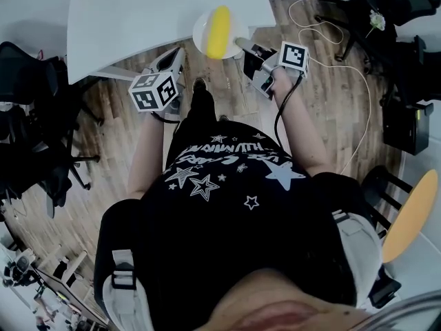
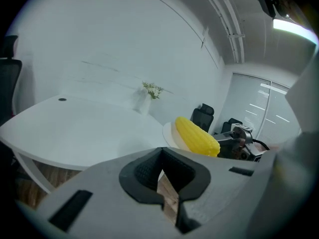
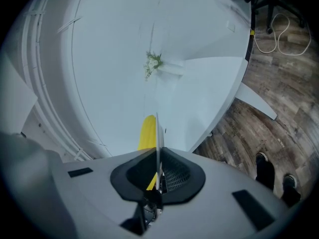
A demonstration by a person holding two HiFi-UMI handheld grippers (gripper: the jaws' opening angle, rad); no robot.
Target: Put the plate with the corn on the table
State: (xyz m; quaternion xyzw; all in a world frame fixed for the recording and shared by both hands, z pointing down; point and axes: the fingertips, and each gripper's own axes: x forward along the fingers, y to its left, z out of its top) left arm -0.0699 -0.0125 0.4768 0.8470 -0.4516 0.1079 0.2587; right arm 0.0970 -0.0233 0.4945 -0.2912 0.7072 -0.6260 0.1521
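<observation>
— At the near edge of the white bench (image 1: 138,19), can any writing be read?

— None that can be trusted. Pale lettering is printed among stars on the black shirt (image 1: 227,164), but it is seen upside down and cannot be made out. Only black-and-white square markers are carried on the cubes (image 1: 155,90).

— Where is the plate (image 1: 204,34) placed relative to the jaws?

— Its rim is pinched by the jaws of the right gripper (image 1: 242,45). In the right gripper view the plate is seen edge-on, as a thin line running out from between them, with the yellow corn (image 1: 219,30) on the line's left. In the head view it is held over the bench's edge; contact with the bench cannot be judged. The left gripper (image 1: 178,55) is held near it, jaws pressed together on nothing.

— What is shown by one view and not another?

— The corn's kernelled side, with the right gripper behind the plate, is shown only by the left gripper view. A small vase (image 3: 162,67) with a sprig, standing on the bench, is shown by both gripper views but not by the head view.
</observation>
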